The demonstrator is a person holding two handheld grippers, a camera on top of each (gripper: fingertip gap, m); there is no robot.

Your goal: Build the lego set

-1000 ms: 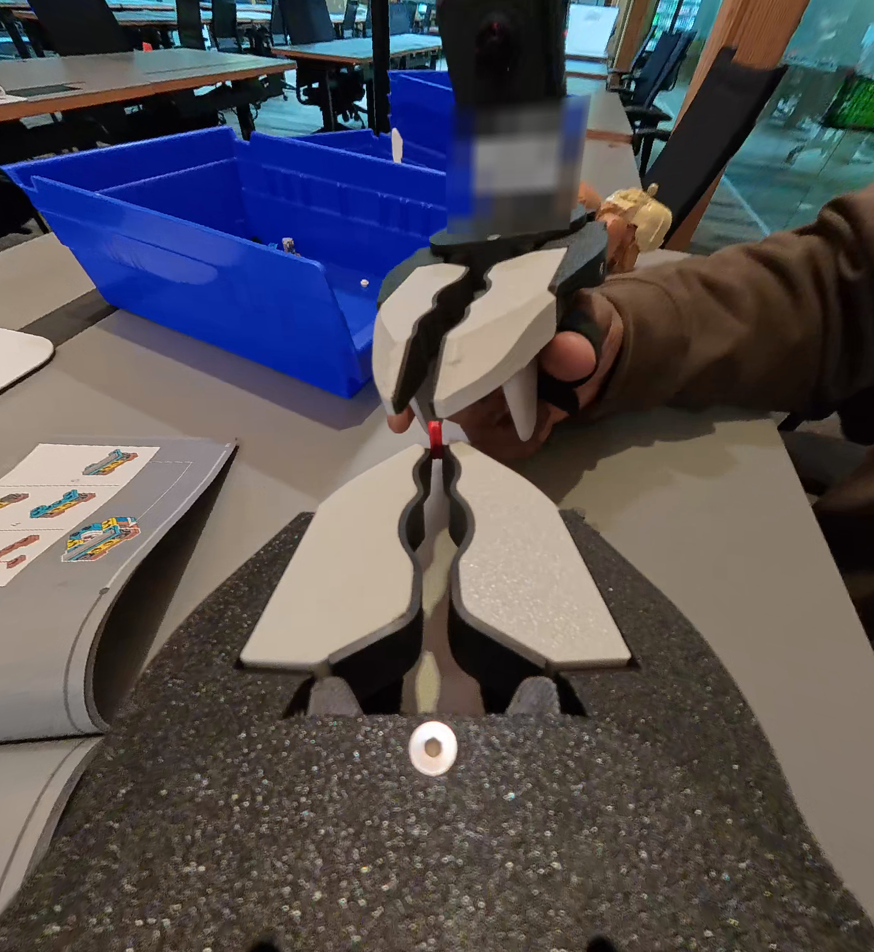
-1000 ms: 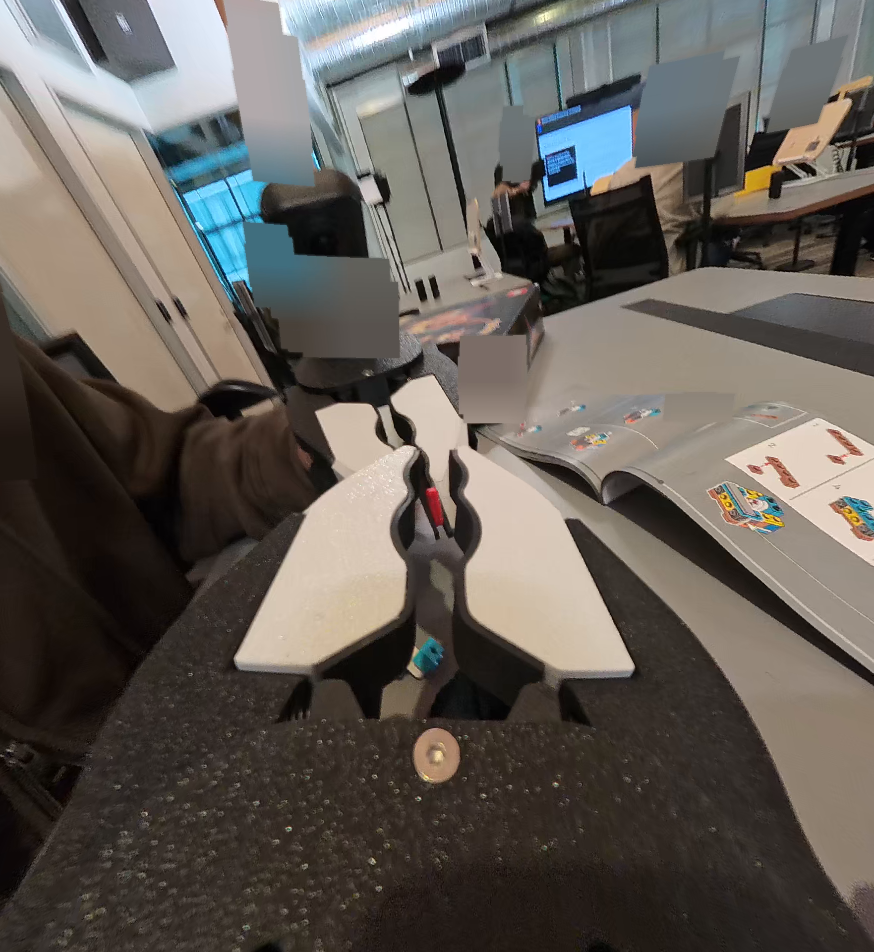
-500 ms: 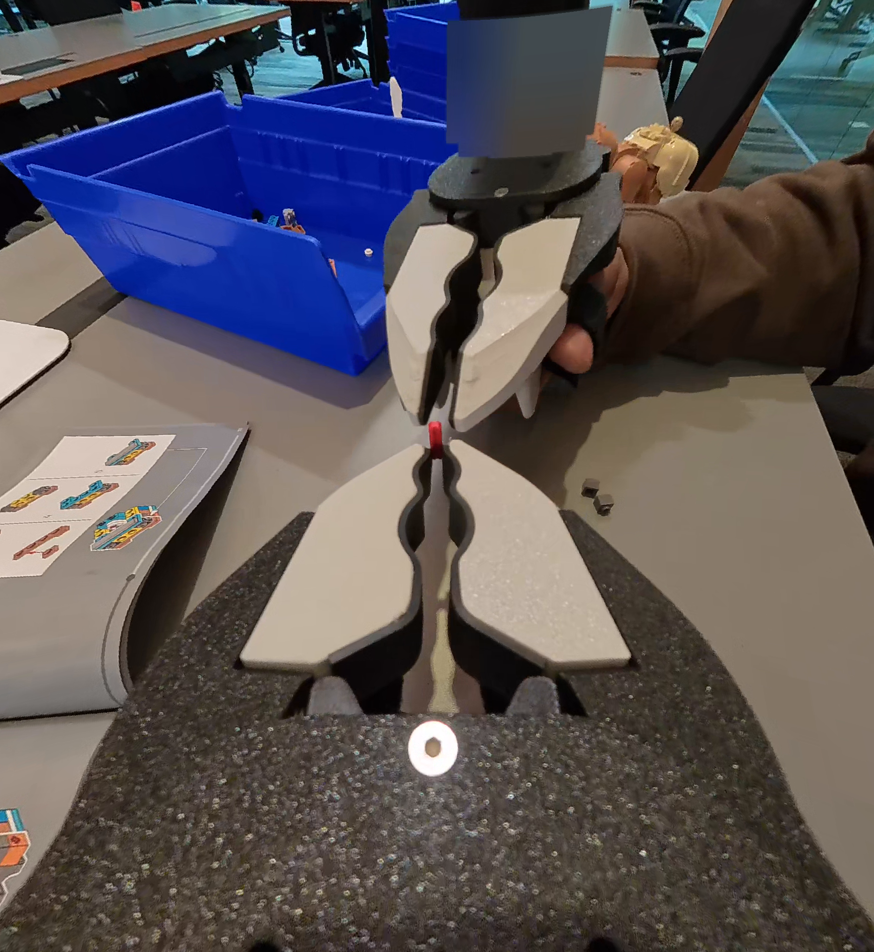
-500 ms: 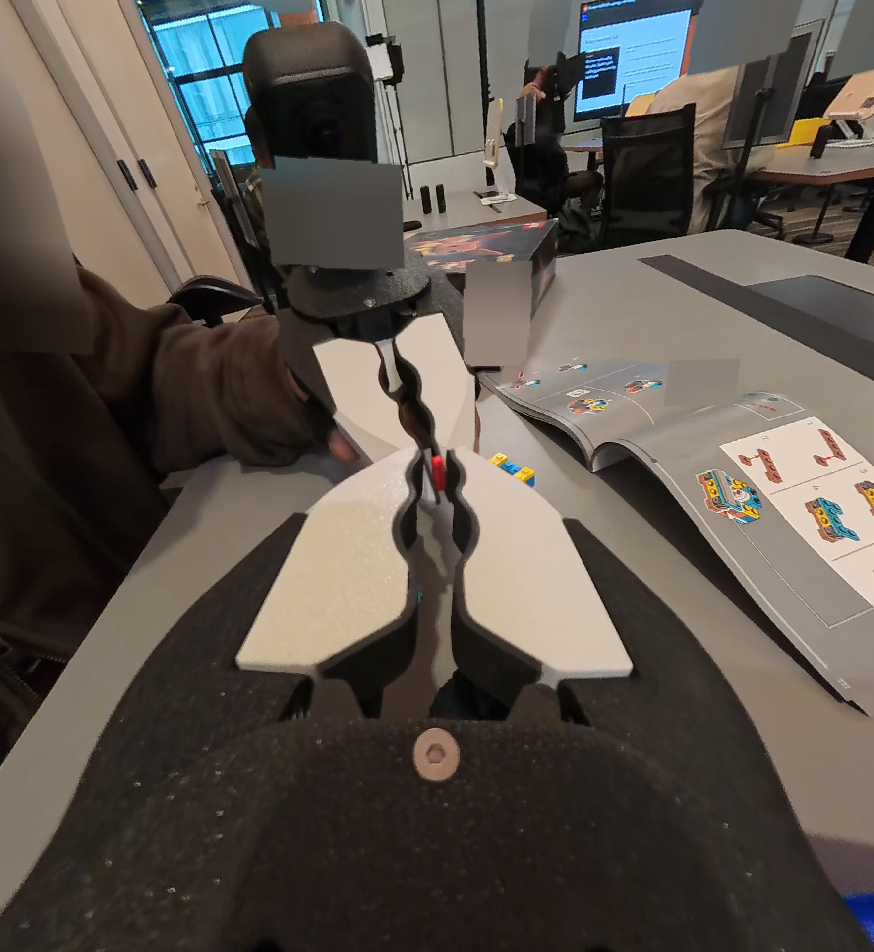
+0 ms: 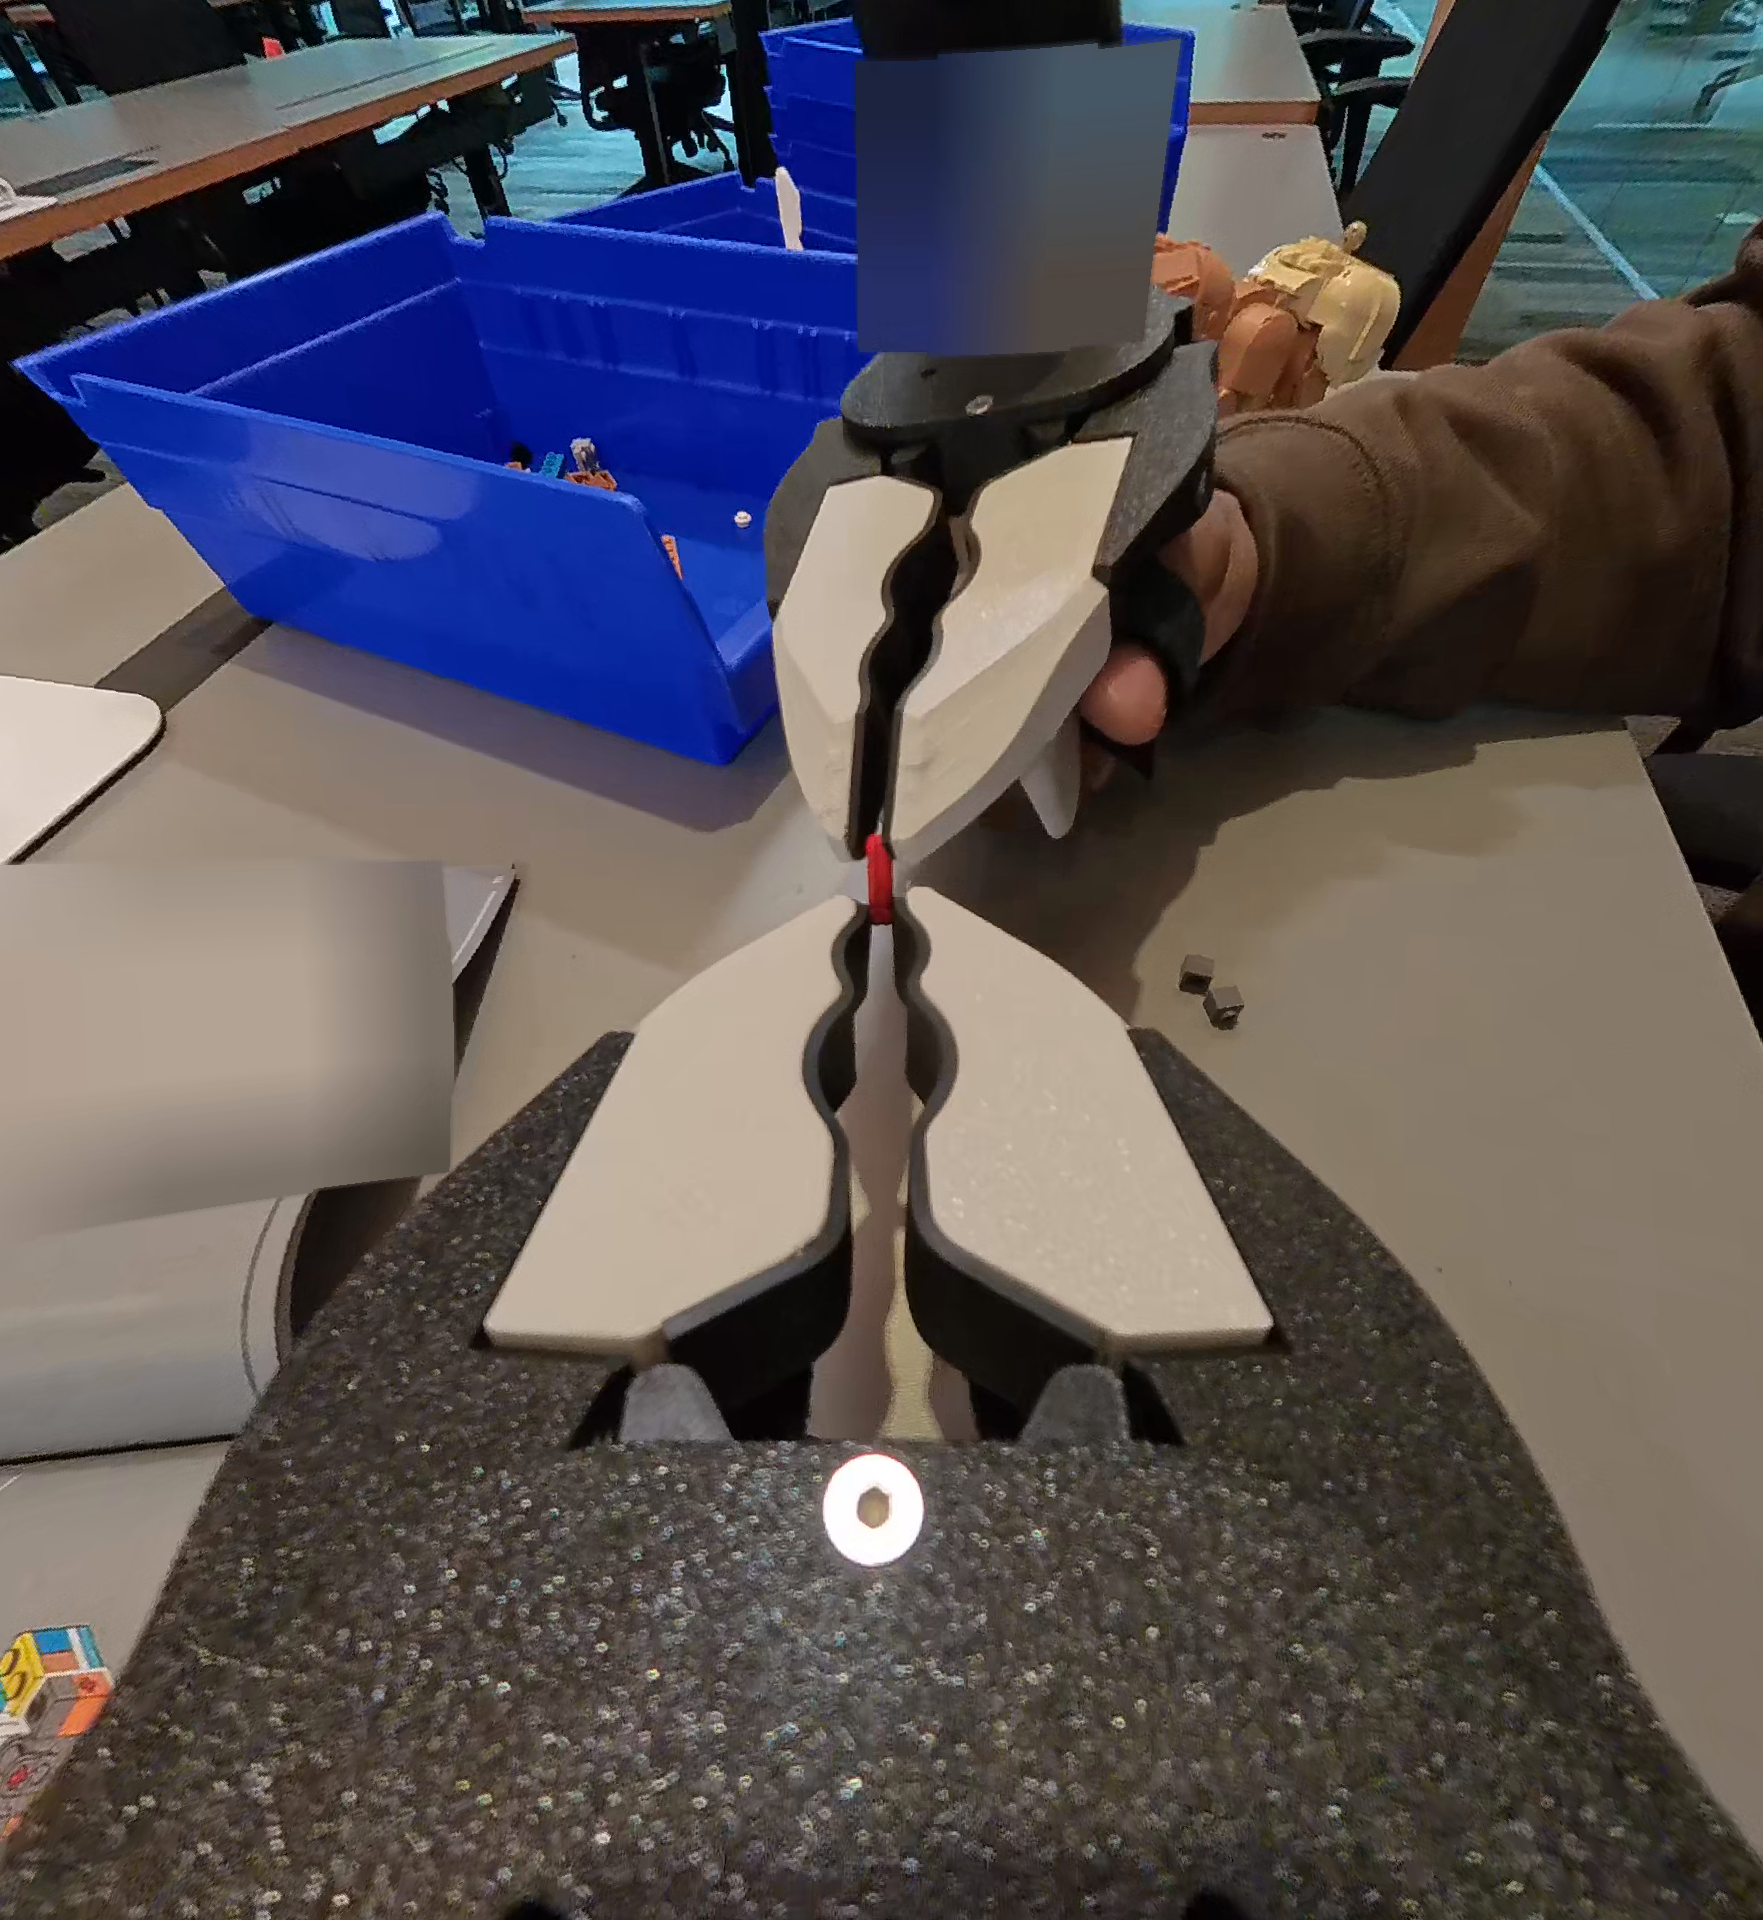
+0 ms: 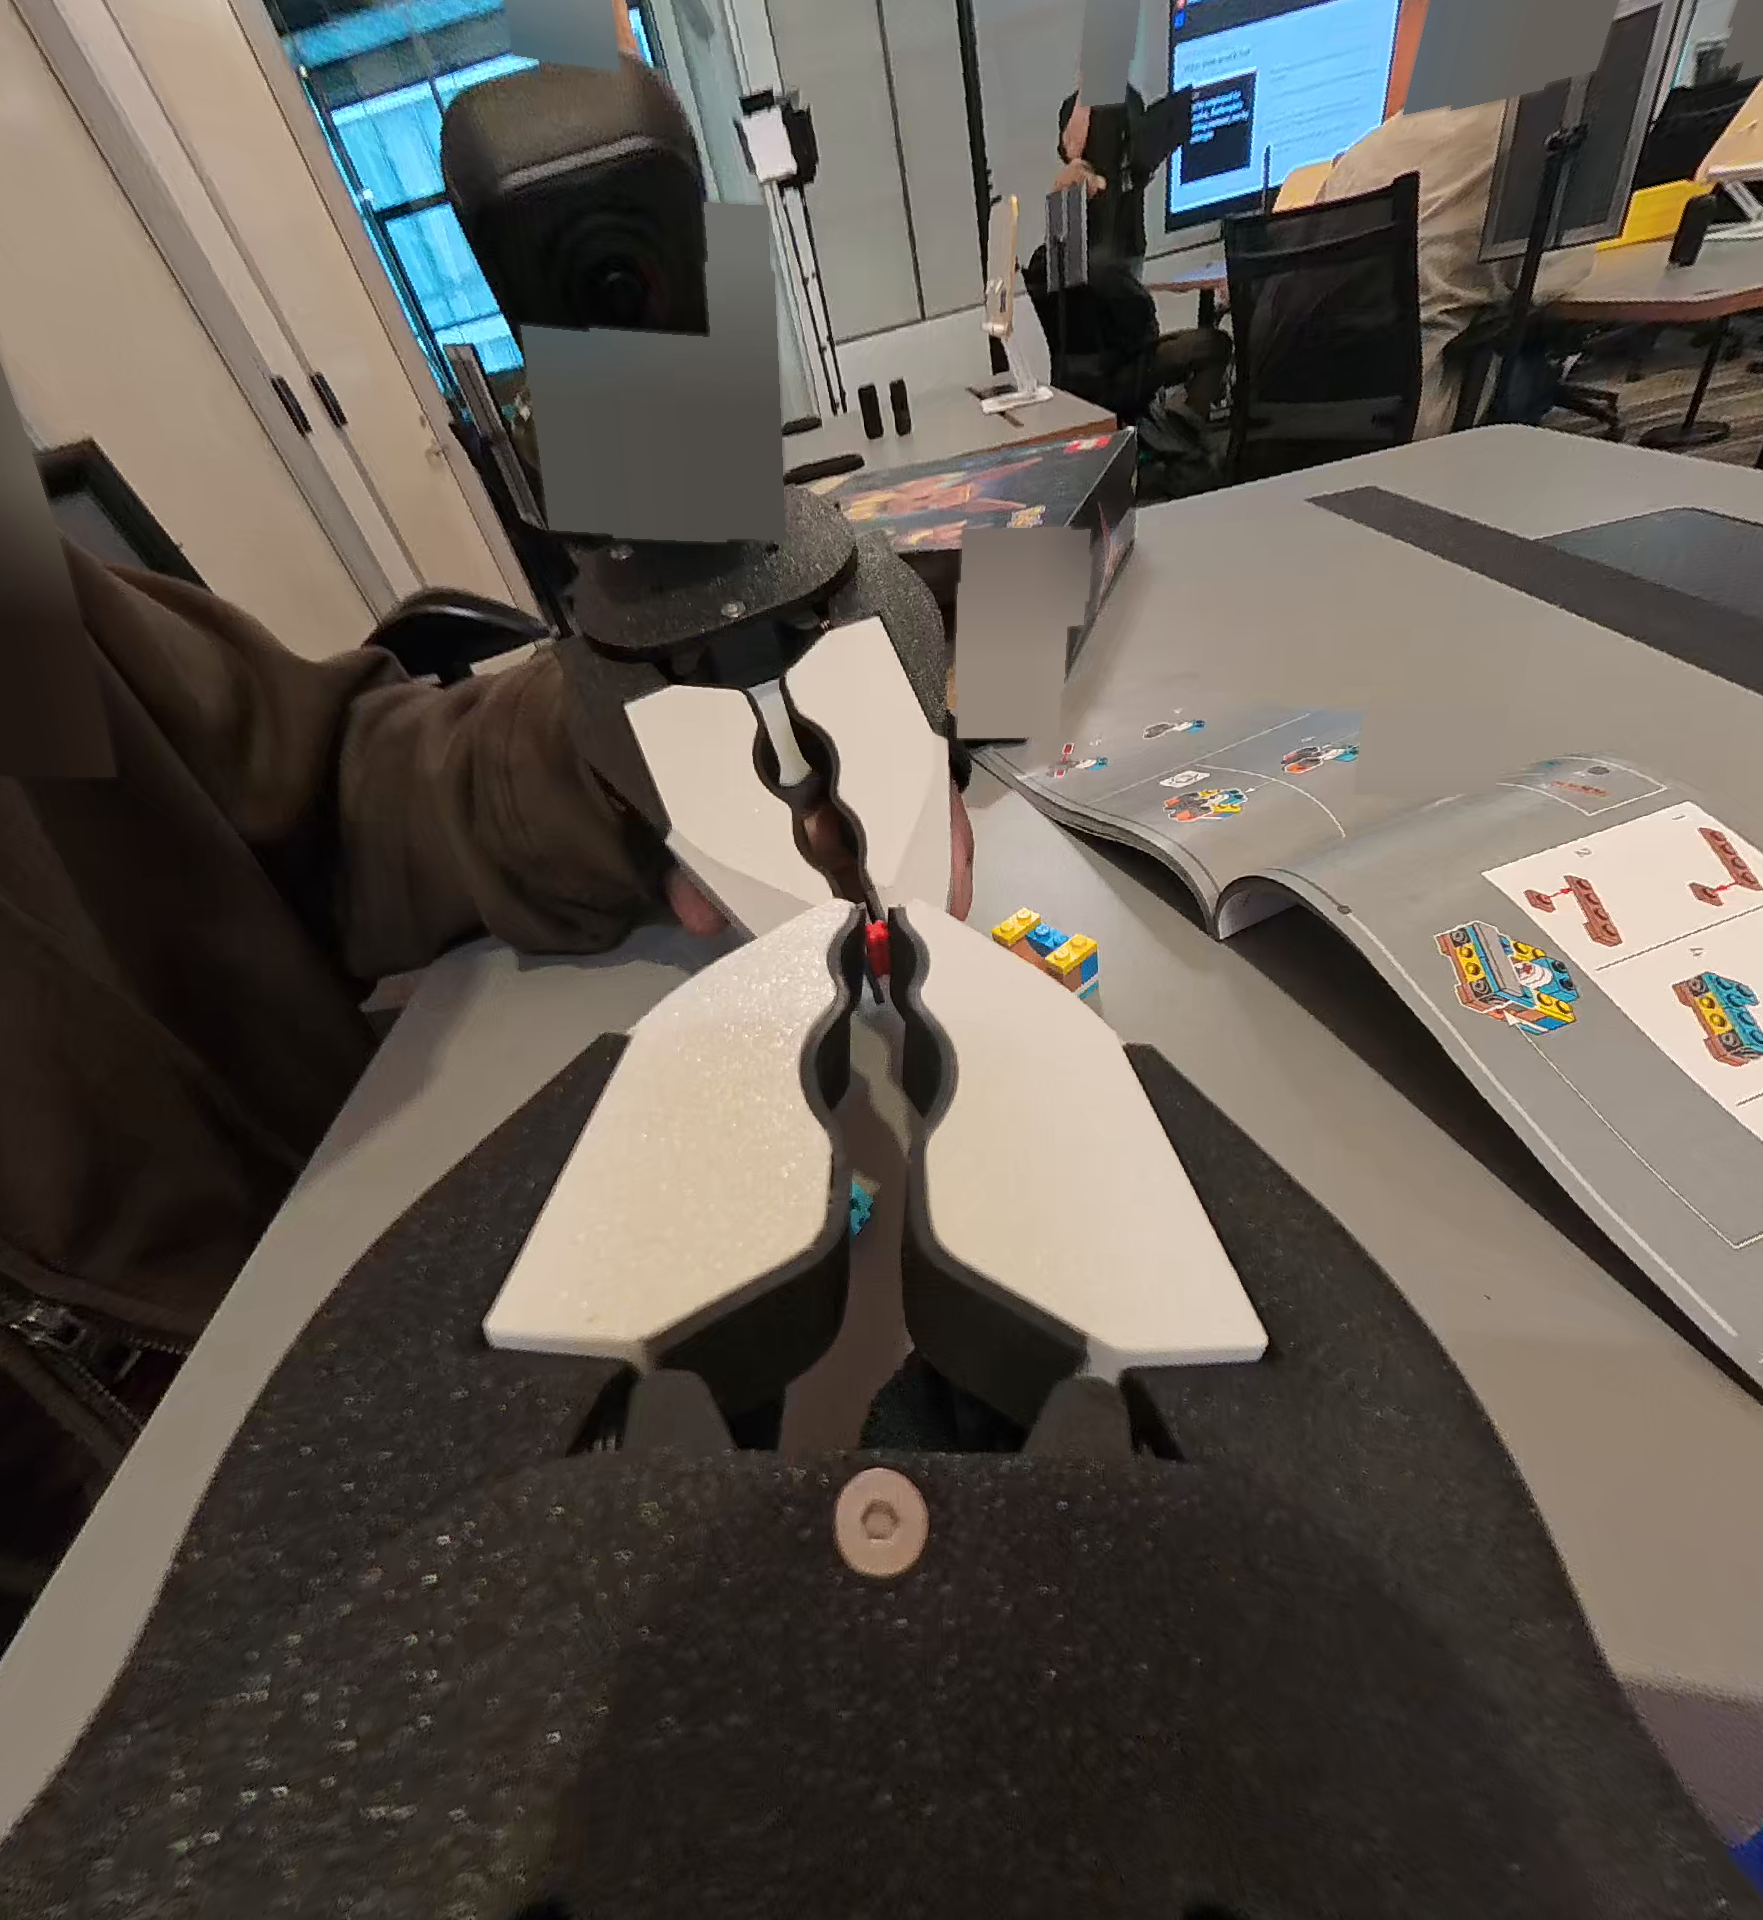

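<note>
A small red lego piece [image 5: 877, 878] is pinched between both grippers, which meet tip to tip above the grey table [image 5: 1376, 1039]. My left gripper [image 5: 877, 920] is shut on its near end. My right gripper [image 5: 872, 840] comes down from the far side, shut on its other end. In the right wrist view the red piece [image 6: 877, 943] sits between the right gripper's tips [image 6: 875, 930], with a thin dark part beside it, and the left gripper [image 6: 861, 896] faces it. A yellow and blue lego assembly [image 6: 1053, 951] stands on the table just behind.
A blue bin [image 5: 389, 499] with several loose pieces stands at the back left. Two small dark pieces [image 5: 1209, 992] lie to the right. The open instruction booklet [image 6: 1479, 935] lies beside the assembly. A teal piece [image 6: 861, 1210] lies under the right gripper. A tan and orange figure [image 5: 1282, 312] stands behind. The grippers are tip to tip, or close to it.
Both grippers stayed tip to tip on the red piece and rose a little off the table. The right gripper tilted steeper, and the yellow and blue assembly came into view.
</note>
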